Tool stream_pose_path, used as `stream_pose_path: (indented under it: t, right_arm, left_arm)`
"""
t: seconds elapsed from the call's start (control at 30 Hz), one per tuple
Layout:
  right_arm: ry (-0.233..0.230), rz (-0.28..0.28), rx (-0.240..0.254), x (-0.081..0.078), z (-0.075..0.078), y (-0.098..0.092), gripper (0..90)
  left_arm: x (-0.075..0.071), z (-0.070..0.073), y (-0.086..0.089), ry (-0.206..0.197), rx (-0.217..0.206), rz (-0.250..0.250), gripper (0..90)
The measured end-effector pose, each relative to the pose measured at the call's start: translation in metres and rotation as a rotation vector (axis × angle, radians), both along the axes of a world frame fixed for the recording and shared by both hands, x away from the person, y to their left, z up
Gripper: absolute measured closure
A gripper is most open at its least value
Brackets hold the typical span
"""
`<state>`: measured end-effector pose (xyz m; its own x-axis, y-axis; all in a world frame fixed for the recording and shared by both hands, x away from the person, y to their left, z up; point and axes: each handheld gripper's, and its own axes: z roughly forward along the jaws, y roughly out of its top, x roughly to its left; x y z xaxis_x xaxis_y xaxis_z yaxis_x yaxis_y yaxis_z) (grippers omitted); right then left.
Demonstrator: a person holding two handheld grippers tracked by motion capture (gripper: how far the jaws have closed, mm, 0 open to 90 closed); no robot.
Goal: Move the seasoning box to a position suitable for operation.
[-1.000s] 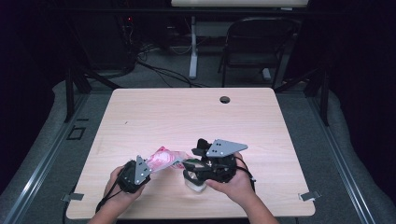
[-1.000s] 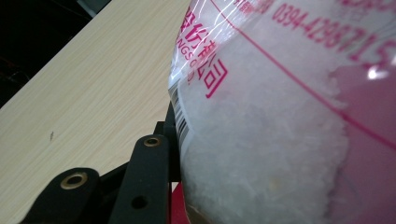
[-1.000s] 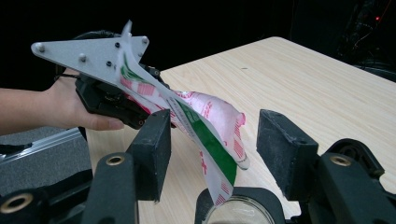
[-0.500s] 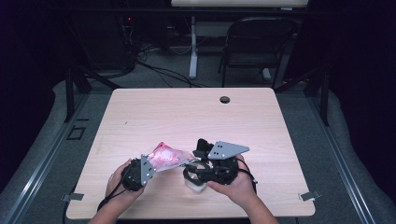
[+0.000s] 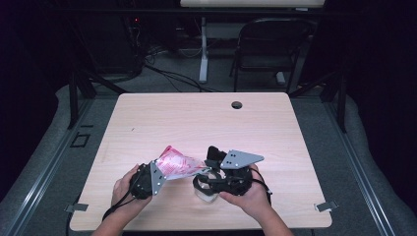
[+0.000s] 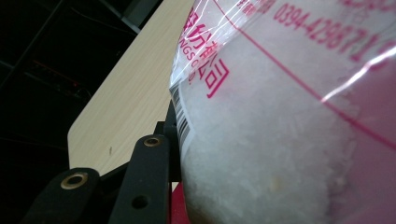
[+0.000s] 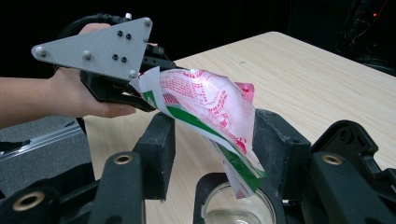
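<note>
My left tongs grip the soft, slippery pink-printed clear plastic bag of white grains by its heavy rear; right tongs have just been closing, loose around its limp mouth over the small glass jar

1. In the left gripper view the plastic bag is cut off by the top, right and bottom edges, so its full shape cannot be seen.
2. The bag hides one of the left gripper's fingers; the finger at its left side is partly visible.
3. The printed red text on the bag is cut off and cannot be read completely.
4. In the right gripper view the glass jar is cut off by the bottom edge.
5. In the high view the jar is mostly hidden under the right gripper.
</note>
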<state>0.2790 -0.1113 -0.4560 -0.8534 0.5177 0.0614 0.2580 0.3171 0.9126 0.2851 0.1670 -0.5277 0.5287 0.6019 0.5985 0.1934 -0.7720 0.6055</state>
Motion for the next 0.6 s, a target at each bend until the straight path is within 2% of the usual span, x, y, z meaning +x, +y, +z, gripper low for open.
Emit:
stream_pose_path:
  t: [0.03,0.1,0.27,0.33,0.4,0.43,0.6]
  right_arm:
    - [-0.002,-0.002,-0.004,0.0,-0.001,0.0,50.7]
    - [-0.001,-0.001,0.0,0.0,-0.002,0.0,51.5]
    - [0.007,0.002,-0.004,-0.001,-0.005,0.0,58.6]
    - [0.014,0.007,-0.014,0.0,-0.008,0.0,65.1]
    - [0.017,0.005,-0.016,0.0,-0.009,0.0,67.1]
    - [0.025,0.003,-0.021,0.001,-0.011,0.0,72.5]
    - [0.03,0.011,-0.023,0.002,-0.014,-0.001,79.3]
  left_arm:
    - [-0.001,0.0,-0.001,-0.018,0.01,0.003,68.7]
    - [-0.002,-0.001,-0.002,-0.025,0.009,0.005,68.7]
    - [-0.003,-0.002,-0.002,-0.021,0.005,0.004,68.8]
    - [-0.003,-0.004,-0.002,-0.02,0.009,0.005,68.8]
    - [-0.004,-0.005,-0.002,-0.017,0.007,0.008,68.8]
    - [-0.003,-0.006,-0.001,-0.015,0.011,0.009,68.8]
    - [-0.003,-0.006,-0.002,-0.018,0.012,0.008,68.8]
